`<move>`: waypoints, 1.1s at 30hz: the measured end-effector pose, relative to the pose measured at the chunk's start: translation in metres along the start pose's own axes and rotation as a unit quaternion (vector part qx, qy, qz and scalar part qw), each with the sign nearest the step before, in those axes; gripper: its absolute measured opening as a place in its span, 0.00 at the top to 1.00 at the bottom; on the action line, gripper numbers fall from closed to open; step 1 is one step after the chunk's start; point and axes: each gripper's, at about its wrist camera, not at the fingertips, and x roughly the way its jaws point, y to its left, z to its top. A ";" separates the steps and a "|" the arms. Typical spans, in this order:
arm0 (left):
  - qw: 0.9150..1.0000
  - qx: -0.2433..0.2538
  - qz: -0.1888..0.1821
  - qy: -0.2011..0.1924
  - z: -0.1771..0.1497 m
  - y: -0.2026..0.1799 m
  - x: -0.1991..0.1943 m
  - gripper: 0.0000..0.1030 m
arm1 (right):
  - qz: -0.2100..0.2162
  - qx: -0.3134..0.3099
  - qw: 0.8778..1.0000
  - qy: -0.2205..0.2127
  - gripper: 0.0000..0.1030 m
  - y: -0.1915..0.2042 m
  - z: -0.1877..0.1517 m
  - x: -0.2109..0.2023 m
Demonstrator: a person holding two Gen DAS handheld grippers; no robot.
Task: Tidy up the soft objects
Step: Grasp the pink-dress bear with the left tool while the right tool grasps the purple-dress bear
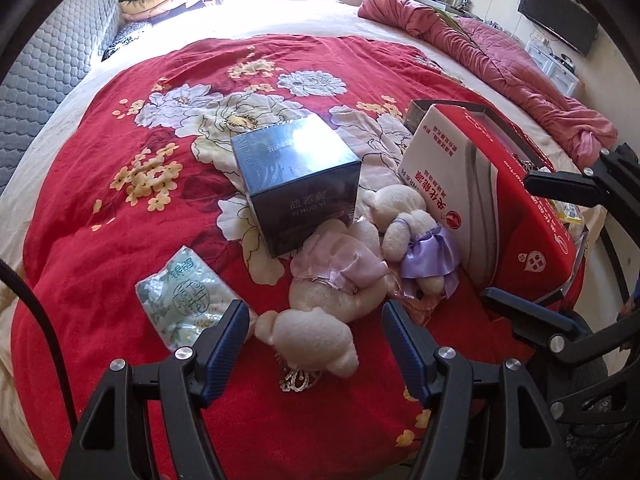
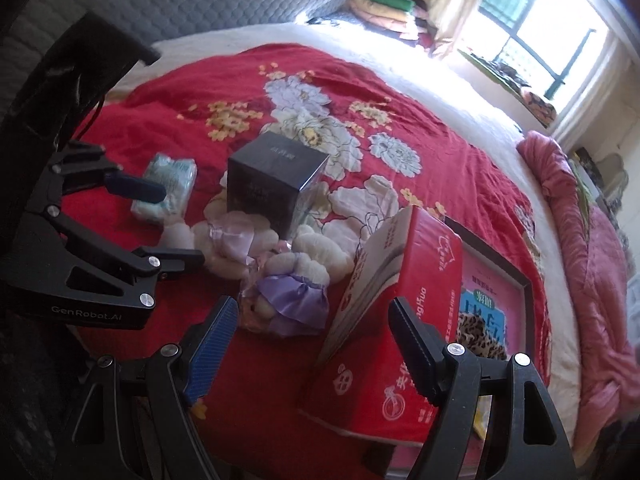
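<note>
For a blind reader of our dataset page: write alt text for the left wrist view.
Open left tongs hang over a cream plush bear in a pink dress on a red floral bedspread. Beside it lie a second bear in a purple dress, a dark blue box, a pale green soft pack and an open red carton. The right tongs hang open at the right edge.

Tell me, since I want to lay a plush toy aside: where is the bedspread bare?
Free: the red bedspread left of the dark cube box, beyond the tissue pack; also the far flowered stretch behind the cube. Crowded: between cube and red carton, where both plush bears lie touching.
</note>
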 end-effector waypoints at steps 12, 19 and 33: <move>1.000 0.012 -0.018 0.012 0.006 0.001 0.023 0.43 | 0.010 -0.052 0.997 0.049 0.24 -0.008 0.012 0.027; 0.999 0.006 -0.046 0.018 0.004 0.004 0.029 0.58 | 0.024 -0.072 0.995 0.062 0.24 -0.003 0.020 0.034; 0.995 -0.046 -0.091 0.003 -0.014 0.037 0.001 0.73 | 0.007 -0.083 0.985 0.151 0.33 0.022 0.028 0.081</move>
